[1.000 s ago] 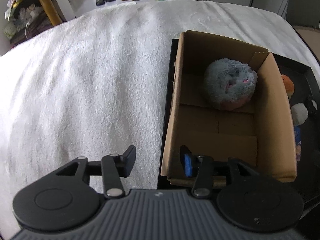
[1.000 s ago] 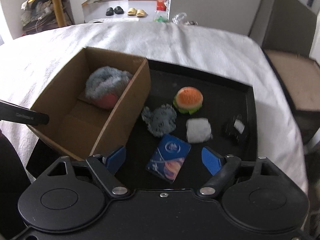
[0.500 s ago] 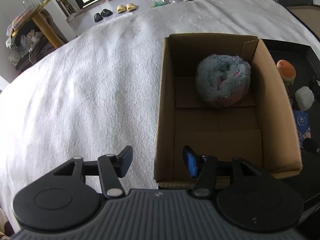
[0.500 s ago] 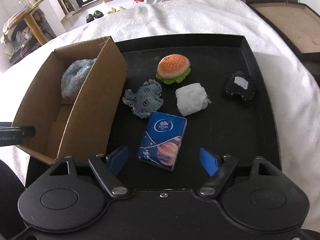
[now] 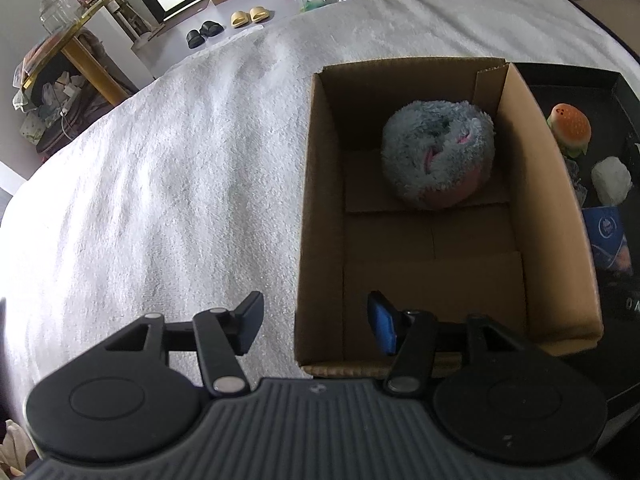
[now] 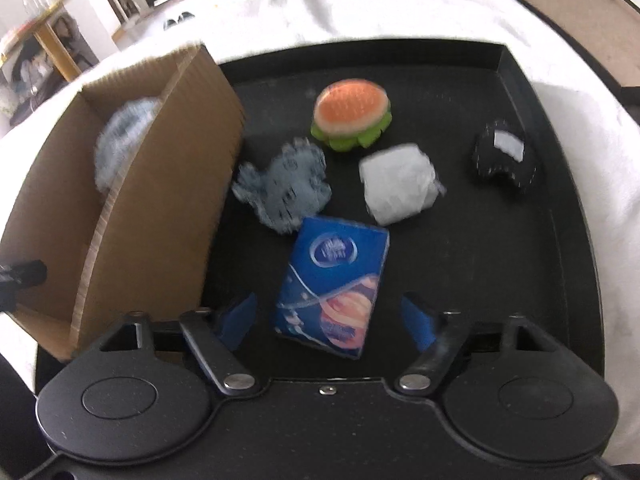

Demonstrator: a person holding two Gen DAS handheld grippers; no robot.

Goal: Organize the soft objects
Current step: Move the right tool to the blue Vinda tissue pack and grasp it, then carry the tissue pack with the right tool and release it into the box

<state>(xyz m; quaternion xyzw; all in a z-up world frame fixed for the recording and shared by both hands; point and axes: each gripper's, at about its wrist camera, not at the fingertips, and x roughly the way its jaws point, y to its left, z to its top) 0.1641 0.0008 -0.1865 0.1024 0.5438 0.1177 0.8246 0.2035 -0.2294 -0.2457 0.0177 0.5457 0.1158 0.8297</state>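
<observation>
One plush (image 5: 438,158) is boxed, five remain on the tray (image 6: 560,240); my right gripper (image 6: 330,320) is closing, pads apart, around the tissue pack (image 6: 334,288); left gripper (image 5: 316,320) gapes empty.

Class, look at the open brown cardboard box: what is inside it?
Inside the brown cardboard box lies one round, fluffy grey-and-pink plush toy at the far end. The remaining floor is bare cardboard. What lies beneath the toy is covered.

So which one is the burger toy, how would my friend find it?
Look at the black tray lying on the white blanket, right beside the cardboard box. Near the tray's far side sits the burger toy, behind the grey-blue fuzzy piece and the white wad. It is the only one with an orange dome top and a green frilly edge.
</observation>
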